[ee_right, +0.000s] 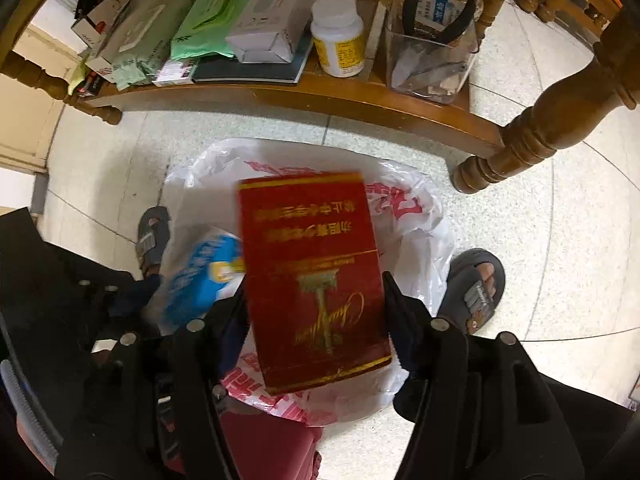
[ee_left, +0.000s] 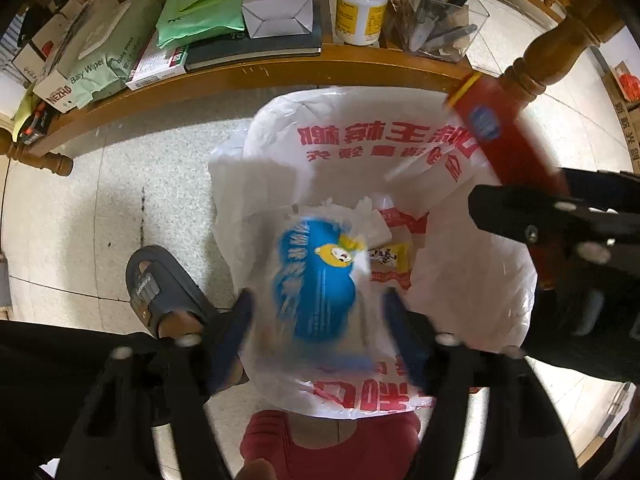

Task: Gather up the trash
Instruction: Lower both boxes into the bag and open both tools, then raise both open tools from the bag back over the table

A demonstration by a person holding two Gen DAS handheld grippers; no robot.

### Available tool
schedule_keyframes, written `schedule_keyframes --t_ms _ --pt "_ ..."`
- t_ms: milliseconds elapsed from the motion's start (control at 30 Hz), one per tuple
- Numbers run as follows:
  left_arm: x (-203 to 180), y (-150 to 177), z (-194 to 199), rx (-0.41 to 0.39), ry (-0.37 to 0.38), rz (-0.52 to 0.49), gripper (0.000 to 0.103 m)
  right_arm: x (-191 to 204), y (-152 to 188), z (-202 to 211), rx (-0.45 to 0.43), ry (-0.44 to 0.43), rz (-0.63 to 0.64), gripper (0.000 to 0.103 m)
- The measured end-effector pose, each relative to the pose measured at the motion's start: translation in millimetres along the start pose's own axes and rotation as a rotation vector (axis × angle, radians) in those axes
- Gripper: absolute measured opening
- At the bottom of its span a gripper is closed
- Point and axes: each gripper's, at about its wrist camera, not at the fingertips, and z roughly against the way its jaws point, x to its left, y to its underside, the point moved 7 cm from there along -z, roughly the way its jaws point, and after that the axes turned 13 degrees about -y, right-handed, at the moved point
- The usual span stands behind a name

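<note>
A white plastic bag with red print lines a bin on the floor, its mouth open; it also shows in the right wrist view. A blue and white wrapper hangs blurred between the spread fingers of my left gripper, over the bag mouth, apparently loose. Paper scraps and a yellow packet lie inside the bag. My right gripper is shut on a red cigarette carton and holds it above the bag; the carton shows at the right of the left wrist view.
A low wooden shelf behind the bag carries wipes packs, boxes, a white bottle and a clear container. A turned table leg stands to the right. The person's feet in grey slippers flank the bag.
</note>
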Motion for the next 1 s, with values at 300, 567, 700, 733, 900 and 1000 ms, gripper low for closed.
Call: schedule_keyframes --t_ms 300,567,700,733,900,1000 --pt "5.1 -1.9 4.2 -0.004 0.031 0.031 0.084 -2.1 -1.4 5.2 -0.027 -0.003 -0.026 0.078" --pt "9.2 -3.4 10.0 -0.019 0.033 0.045 0.084 1.3 -1.6 9.3 -0.037 -0.009 -0.023 0.078" --pt "11.2 -4.1 15.0 -0.028 0.033 0.053 0.084 3.0 -2.1 19.1 -0.058 -0.019 -0.032 0.078" --pt "12.1 -5.0 17.6 -0.034 0.032 0.056 0.084 3.3 -2.1 21.7 -0.060 -0.026 -0.036 0.078" --pt "17.2 -12.2 36.1 -0.084 0.020 0.066 0.084 9.0 -2.6 41.9 -0.094 -0.046 -0.038 0.079" --pt "22.4 -16.5 49.0 -0.112 0.021 0.079 0.084 14.4 -2.4 55.6 -0.116 -0.049 -0.032 0.079"
